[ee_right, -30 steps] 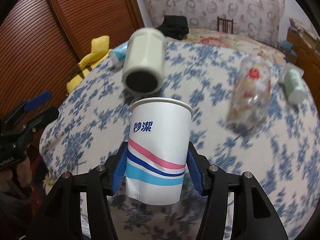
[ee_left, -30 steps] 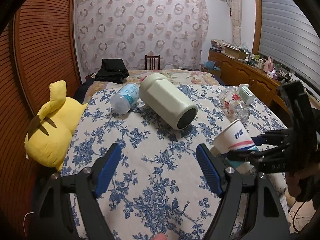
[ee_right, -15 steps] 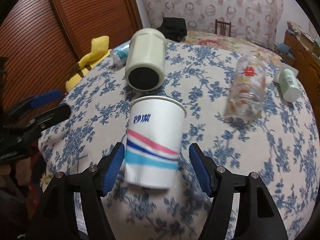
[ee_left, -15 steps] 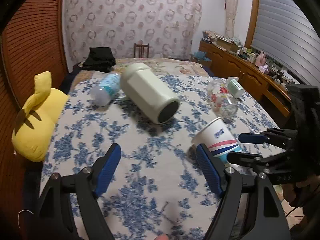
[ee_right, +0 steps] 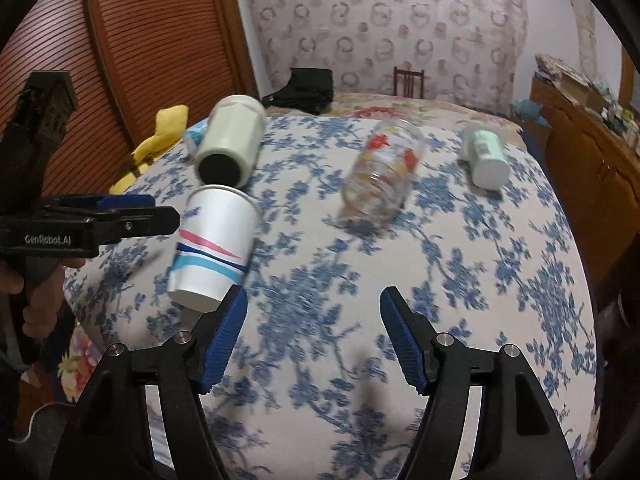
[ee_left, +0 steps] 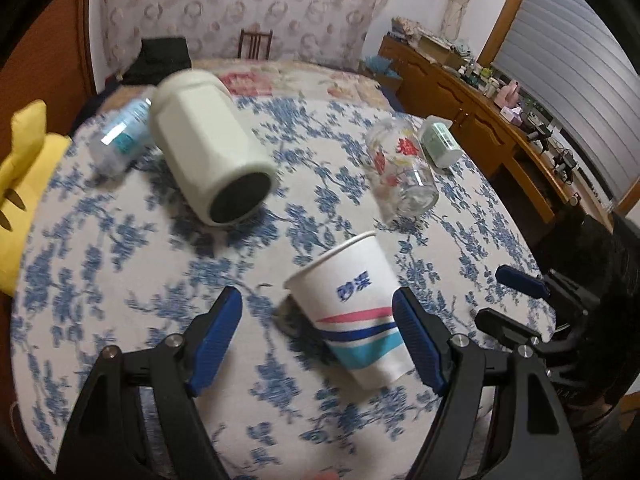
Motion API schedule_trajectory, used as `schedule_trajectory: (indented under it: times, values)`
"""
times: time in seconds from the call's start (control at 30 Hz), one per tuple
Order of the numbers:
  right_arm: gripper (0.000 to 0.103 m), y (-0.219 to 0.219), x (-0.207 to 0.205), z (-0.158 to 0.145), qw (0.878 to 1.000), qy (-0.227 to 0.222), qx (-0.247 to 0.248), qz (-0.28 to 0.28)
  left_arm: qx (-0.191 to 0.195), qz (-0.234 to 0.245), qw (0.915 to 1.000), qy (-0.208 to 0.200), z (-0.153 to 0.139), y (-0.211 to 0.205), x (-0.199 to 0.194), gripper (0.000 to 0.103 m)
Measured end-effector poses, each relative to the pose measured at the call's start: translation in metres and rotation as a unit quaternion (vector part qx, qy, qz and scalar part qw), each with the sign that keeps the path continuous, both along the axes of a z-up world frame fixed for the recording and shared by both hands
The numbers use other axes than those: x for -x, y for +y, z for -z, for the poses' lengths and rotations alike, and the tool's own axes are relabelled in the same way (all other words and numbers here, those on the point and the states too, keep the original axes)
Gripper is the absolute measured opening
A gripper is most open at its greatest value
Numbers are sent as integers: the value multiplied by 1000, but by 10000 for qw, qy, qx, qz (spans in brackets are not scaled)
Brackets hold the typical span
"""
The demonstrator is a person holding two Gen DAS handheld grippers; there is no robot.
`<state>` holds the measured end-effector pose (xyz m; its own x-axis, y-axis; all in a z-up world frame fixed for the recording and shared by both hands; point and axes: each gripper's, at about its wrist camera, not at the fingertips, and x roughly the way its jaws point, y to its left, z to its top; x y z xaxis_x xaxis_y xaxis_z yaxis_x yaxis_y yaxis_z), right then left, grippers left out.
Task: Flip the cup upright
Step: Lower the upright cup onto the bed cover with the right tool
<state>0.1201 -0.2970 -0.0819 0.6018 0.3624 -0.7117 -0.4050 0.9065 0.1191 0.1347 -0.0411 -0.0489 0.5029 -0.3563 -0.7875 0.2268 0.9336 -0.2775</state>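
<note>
Where a second ago your right gripper (ee_right: 313, 334) was clamped around the paper cup (ee_left: 352, 306) and held it off the bed, the cup now stands mouth-up on the blue floral bedspread (ee_left: 120, 240), and the blue pads are spread wide with nothing between them. You have pulled that gripper back and swung it to the right, so in the right wrist view the cup (ee_right: 214, 246) sits left of the left pad rather than between the two. Your left gripper (ee_left: 318, 338) has moved in closer: its jaws are wide apart, and in its own view the cup stands between them, close to the right-hand pad; whether it touches that pad cannot be told. Seen from the right, the left gripper (ee_right: 132, 212) reaches in level from the left edge, its tips next to the cup's upper wall.

Behind the cup lie the cream canister (ee_left: 208, 152), the printed glass (ee_left: 402, 170), a small green bottle (ee_left: 440, 146) and a plastic water bottle (ee_left: 122, 136), all on their sides.
</note>
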Motion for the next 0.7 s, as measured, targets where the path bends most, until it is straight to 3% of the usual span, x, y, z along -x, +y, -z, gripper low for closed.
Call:
schedule_trajectory:
  times: [0.2, 0.7]
  values:
    - [71, -13, -2, 6, 9999, 34, -83, 130, 373, -63, 9982, 462, 11, -4, -15, 78]
    - [71, -23, -3, 6, 9995, -3, -145, 266, 668, -63, 9918, 1089, 30, -17, -43, 78]
